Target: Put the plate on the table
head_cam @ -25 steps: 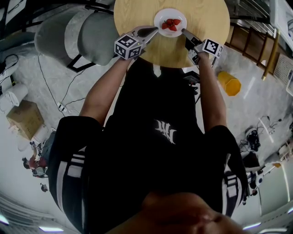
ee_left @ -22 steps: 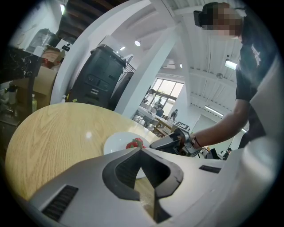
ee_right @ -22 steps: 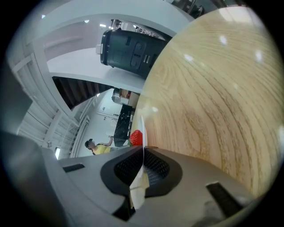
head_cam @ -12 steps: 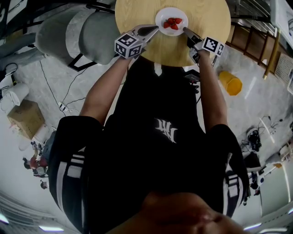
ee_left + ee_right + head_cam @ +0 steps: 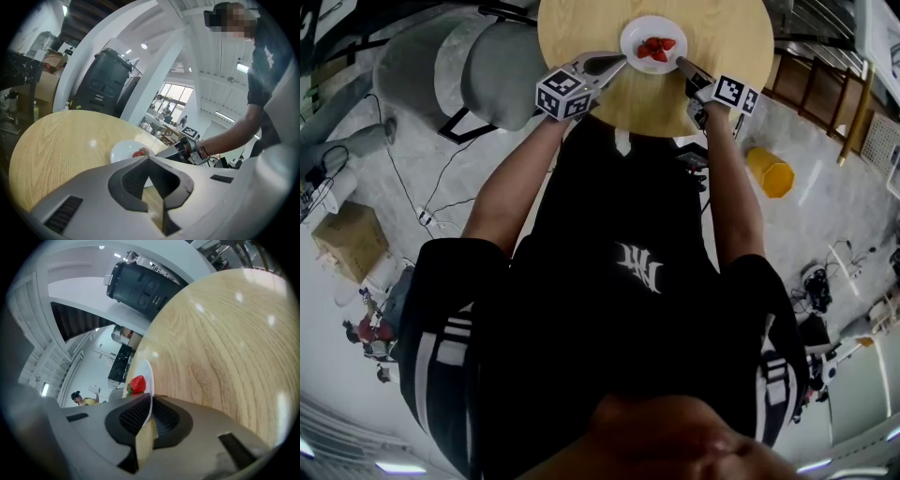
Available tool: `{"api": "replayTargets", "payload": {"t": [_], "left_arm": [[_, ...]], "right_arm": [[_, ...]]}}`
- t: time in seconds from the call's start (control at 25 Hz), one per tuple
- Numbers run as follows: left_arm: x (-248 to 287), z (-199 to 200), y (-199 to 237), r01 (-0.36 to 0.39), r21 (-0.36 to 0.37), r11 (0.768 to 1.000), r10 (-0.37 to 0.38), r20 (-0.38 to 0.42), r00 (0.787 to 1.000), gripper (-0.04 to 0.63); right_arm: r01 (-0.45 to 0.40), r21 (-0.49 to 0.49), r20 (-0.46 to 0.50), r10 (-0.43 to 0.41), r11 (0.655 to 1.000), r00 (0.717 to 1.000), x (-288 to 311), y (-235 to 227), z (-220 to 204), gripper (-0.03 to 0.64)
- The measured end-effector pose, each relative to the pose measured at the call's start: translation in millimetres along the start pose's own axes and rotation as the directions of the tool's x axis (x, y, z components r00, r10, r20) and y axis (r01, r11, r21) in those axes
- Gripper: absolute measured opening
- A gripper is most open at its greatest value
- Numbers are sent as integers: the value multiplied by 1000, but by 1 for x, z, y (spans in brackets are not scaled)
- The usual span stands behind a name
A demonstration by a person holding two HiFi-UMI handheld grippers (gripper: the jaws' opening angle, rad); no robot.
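A white plate (image 5: 638, 36) with red strawberries (image 5: 656, 47) sits at the middle of the round wooden table (image 5: 581, 28). My left gripper (image 5: 619, 62) holds the plate's near left rim, and my right gripper (image 5: 679, 64) holds its near right rim. In the right gripper view the thin plate (image 5: 146, 373) rim runs between the shut pads of the right gripper (image 5: 150, 398), with a strawberry (image 5: 137, 384) just beyond. In the left gripper view the plate (image 5: 123, 151) lies low over the wood, its rim entering the closed jaws of the left gripper (image 5: 149, 158).
Two grey padded chairs (image 5: 483, 70) stand left of the table. A yellow bucket (image 5: 769, 171) sits on the floor at the right, near wooden steps (image 5: 811, 84). A cardboard box (image 5: 349, 239) and cables lie on the floor at the left.
Only the head camera has shifted slightly. The plate and both grippers keep the same places on the table.
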State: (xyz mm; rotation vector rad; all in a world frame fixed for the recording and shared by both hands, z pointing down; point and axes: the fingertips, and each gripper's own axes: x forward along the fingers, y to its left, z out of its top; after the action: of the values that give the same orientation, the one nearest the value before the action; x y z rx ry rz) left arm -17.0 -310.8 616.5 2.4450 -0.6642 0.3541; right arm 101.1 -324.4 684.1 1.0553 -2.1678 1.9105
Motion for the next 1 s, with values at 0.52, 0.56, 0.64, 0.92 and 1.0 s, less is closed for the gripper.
{"api": "replayTargets", "payload": {"t": [0.52,0.56,0.64,0.92,1.0], "left_arm": [[6,-2,-2,11,-9,1000,-11,-1,1000,2],[6,-3,-3,13,-10,1000,-13,-1,1000,0],[7,-3,-4,16,-11,1000,-16,-2,1000,0],[8,-3,-6,20,-15,1000,-20,3,1000,0],[7,-2,-6,22,-16,1000,-21,6,1000,1]], "right_arm": [[84,-43,-30,-85,996,996,1,-5,0,28],[89,-51,-32,-91,995,995,2,-5,0,31],[100,-66,-37,-103,993,994,2,-5,0,31],[142,-137,-65,-152,980,986,2,-5,1,37],[145,-151,-70,-157,978,985,2,-5,2,37]]}}
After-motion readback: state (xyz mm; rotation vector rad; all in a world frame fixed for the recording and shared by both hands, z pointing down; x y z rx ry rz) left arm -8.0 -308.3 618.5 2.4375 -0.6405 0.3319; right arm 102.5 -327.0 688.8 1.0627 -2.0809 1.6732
